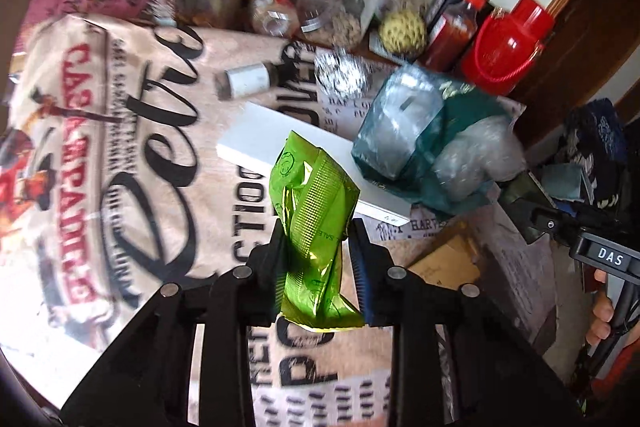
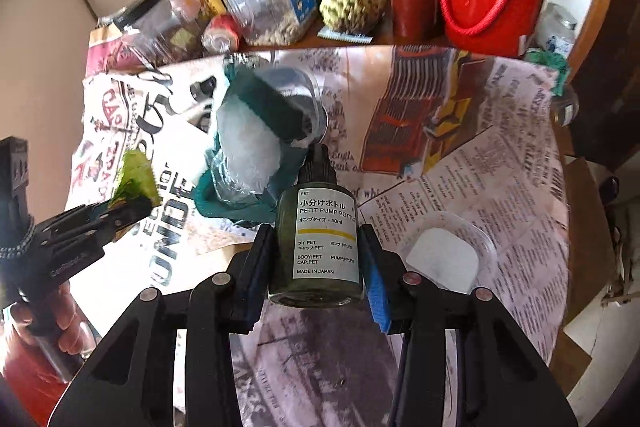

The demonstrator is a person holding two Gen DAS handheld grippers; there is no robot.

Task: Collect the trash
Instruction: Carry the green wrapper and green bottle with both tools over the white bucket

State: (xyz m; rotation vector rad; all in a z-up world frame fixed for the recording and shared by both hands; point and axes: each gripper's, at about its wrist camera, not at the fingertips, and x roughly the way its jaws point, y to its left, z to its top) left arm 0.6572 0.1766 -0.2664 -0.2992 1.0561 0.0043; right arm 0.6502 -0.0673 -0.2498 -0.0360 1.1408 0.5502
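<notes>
Mid-task — left gripper clamped green wrapper, right gripper clamped pump bottle, both lifted. Teal bag at 1 o'clock, clear tub still uncollected.

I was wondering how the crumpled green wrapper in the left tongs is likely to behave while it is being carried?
The green wrapper looks like thin foil film, already creased and twisted, so it will probably flop and crush further rather than hold shape. Its glossy surface may be slippery, so it could slide between the pads of the left tongs. It appears empty, likely very light.
</notes>
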